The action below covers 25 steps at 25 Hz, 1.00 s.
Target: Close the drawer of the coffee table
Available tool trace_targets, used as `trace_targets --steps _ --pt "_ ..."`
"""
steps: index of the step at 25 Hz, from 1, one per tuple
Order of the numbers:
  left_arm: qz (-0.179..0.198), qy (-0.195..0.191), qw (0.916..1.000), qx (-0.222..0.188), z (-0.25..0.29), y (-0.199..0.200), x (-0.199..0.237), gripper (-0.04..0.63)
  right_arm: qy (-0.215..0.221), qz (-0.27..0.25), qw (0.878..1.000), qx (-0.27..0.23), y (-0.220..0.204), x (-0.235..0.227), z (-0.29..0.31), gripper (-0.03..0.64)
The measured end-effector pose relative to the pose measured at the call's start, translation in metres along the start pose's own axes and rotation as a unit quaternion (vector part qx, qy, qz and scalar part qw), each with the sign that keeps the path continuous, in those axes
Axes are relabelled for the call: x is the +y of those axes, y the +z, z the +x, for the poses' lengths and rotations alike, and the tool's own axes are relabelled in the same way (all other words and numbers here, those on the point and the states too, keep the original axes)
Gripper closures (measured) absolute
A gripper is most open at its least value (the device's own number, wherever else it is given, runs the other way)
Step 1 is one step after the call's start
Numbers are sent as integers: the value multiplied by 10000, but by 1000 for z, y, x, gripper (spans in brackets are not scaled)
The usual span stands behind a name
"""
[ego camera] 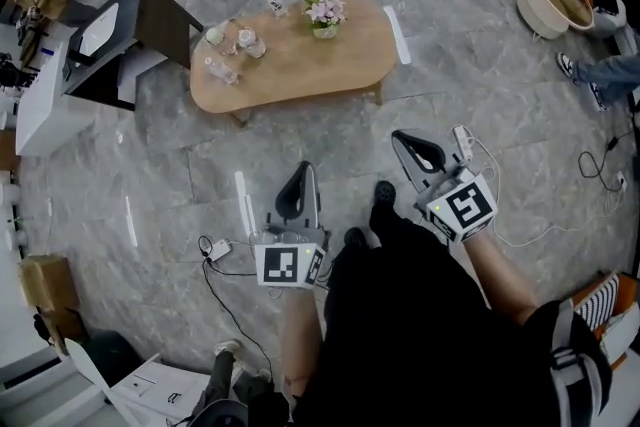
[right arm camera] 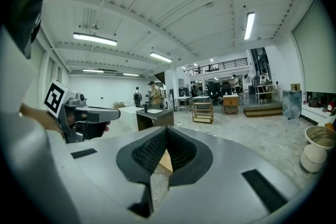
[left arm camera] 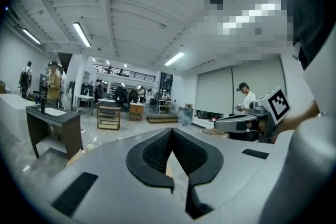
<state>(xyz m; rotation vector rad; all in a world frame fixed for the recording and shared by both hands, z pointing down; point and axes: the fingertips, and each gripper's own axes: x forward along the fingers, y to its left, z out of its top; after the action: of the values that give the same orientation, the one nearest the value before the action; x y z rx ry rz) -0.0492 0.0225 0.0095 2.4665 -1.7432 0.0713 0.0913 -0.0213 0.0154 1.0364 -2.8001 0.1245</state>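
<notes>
Coffee table (ego camera: 300, 65) stands well ahead of the person in the head view. Its oval wooden top has its long axis running across the picture, rising slightly to the right, and it carries flowers (ego camera: 325, 12) and small bottles (ego camera: 245, 42). From above I cannot make out the drawer; the pale strip (ego camera: 397, 33) at the right end may be its front or only a glint on the floor. Left gripper (ego camera: 300, 170) and right gripper (ego camera: 400, 137) are held low near the body and aimed at the table, probably because the approach is not yet made. In the left gripper view the jaws meet at their tips with nothing between them, which suits pushing rather than grasping. The right gripper view shows the same: pads together and empty, with a tan sliver beyond them that is likely the table top.
</notes>
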Motion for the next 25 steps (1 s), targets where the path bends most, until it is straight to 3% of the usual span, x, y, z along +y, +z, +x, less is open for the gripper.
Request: trace_targets --steps 13,25 --pt "56 -367 9993 -3 -131 -12 -5 581 -296 207 9993 -42 -6 119 -70 604" --pt "73 -757 9971 12 -176 -21 -22 581 -645 258 9976 36 -21 169 -116 604"
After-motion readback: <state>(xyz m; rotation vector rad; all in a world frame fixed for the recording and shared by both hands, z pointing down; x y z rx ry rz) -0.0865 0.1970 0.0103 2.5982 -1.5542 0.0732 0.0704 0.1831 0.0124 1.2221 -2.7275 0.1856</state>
